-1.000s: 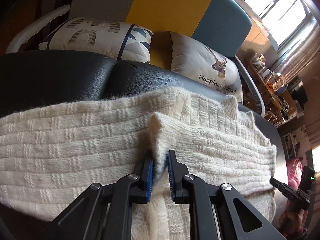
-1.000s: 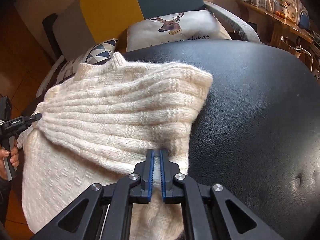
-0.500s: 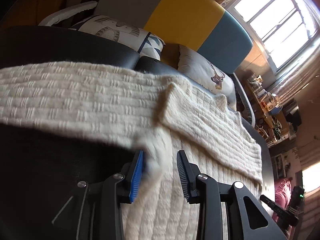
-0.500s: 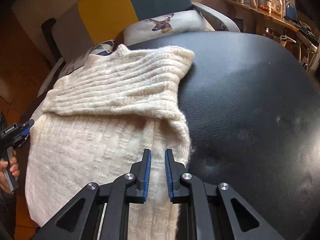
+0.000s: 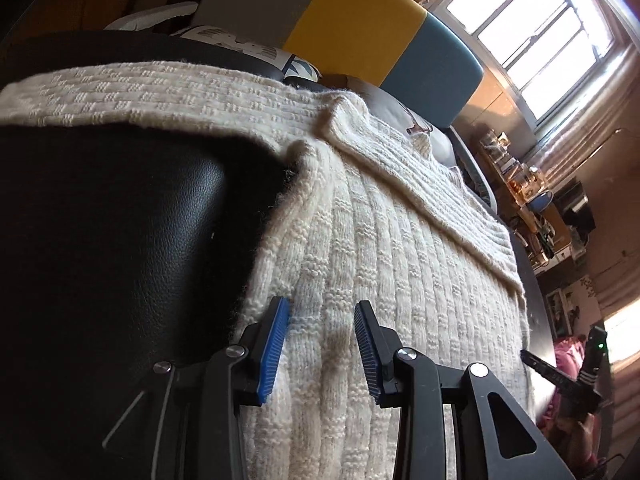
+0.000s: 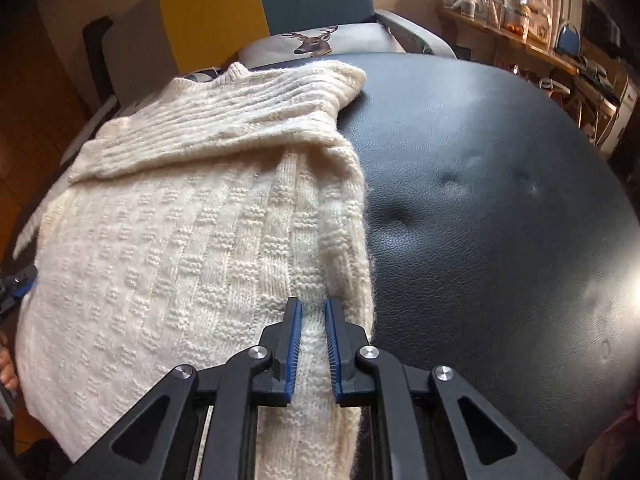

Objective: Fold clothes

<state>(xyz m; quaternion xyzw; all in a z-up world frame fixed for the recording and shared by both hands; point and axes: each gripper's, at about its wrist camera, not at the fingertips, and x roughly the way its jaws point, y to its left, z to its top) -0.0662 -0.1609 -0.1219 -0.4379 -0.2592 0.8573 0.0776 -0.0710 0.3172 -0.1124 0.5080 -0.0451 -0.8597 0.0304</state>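
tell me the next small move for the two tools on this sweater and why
Probably close both on the sweater's near side edges and lift: the left tool and right tool sit open over the knit, one sleeve already lies folded across, the body is still unfolded.

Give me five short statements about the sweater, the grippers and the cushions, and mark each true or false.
1. The cream sweater lies on a black leather surface. True.
2. The left gripper is clamped shut on the knit. False: its jaws stand apart over the fabric.
3. A sleeve is folded across the sweater's upper part. True.
4. The cushion behind the sweater shows a cat. False: the cushion shows a deer head.
5. The right gripper is near the sweater's right edge. True.
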